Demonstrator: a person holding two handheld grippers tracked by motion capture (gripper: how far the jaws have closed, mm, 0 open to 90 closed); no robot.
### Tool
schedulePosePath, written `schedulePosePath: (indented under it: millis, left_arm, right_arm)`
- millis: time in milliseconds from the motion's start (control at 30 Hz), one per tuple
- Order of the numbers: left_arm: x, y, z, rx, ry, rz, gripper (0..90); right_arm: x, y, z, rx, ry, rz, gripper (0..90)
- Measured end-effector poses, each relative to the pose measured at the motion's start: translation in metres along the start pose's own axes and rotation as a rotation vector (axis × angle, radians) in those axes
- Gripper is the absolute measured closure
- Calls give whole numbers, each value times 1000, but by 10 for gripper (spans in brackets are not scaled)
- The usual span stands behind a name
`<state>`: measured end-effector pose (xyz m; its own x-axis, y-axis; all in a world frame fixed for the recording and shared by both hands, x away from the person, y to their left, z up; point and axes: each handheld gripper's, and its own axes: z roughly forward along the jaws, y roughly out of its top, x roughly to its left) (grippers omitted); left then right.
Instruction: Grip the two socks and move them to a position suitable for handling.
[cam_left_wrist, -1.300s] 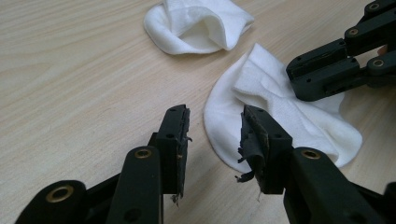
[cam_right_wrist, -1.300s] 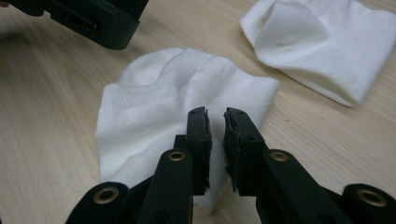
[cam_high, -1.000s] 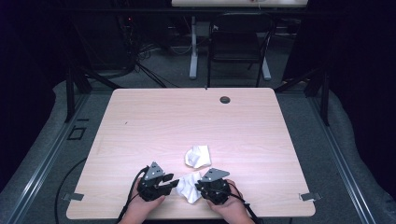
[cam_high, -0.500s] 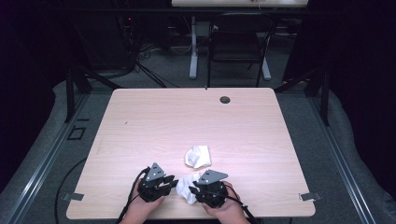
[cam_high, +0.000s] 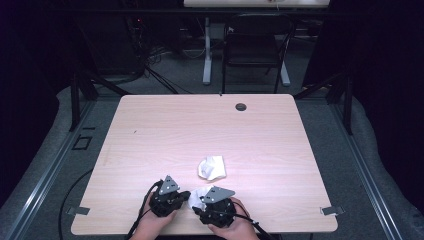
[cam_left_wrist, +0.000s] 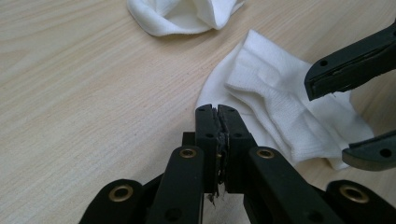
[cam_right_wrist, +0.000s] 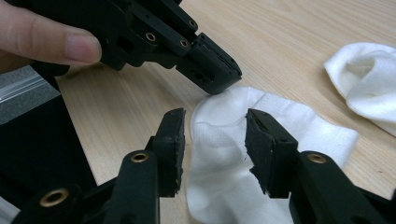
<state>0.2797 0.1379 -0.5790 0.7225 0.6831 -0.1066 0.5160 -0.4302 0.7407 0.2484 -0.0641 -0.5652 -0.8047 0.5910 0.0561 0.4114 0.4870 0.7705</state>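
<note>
While the left gripper has its jaws pressed together at the rim of the near sock, it looks to be pinching a thin bit of that sock's edge; in the right gripper view the left gripper sits with its tip right on the cuff end of the near sock. Hard to be sure cloth is actually between the pads, since only a sliver shows in the seam.

Right gripper has jaws spread, and they have just been opening. The near sock lies under and between them, but the pads don't press on it, so that side looks let go.

From the high view, both grippers sit at the near edge of the table, left gripper and right gripper close together, with the near sock between them. A second sock lies crumpled just beyond, apart from both grippers and untouched.

Progress guess: early to middle. Job seems to be straightening or pairing the two socks. The near sock lies mostly flat with some folds down its length, one end held. Left to do, probably: right gripper takes a new hold, the near sock gets smoothed or folded, then the second sock gets picked up and dealt with. Nothing is stacked or paired yet.
</note>
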Motion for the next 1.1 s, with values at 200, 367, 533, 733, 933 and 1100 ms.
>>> schedulePosePath:
  millis: [200,367,533,733,933,1100]
  left_arm:
    - [0,-1,2,16,3,8,887]
    - [-1,-1,3,18,7,14,887]
    - [-1,-1,4,17,6,19,889]
    - [-2,-1,4,19,8,27,891]
    - [-2,-2,4,14,14,31,891]
    - [-2,-1,4,20,8,29,892]
  right_arm:
    - [4,-3,7,19,-14,-43,562]
    - [4,-5,9,43,-43,-68,641]
    - [1,-6,9,67,-33,-61,753]
    - [-1,-4,5,66,-19,-35,848]
    - [-5,-1,-4,14,-26,9,861]
    - [-12,2,-14,-18,-34,42,863]
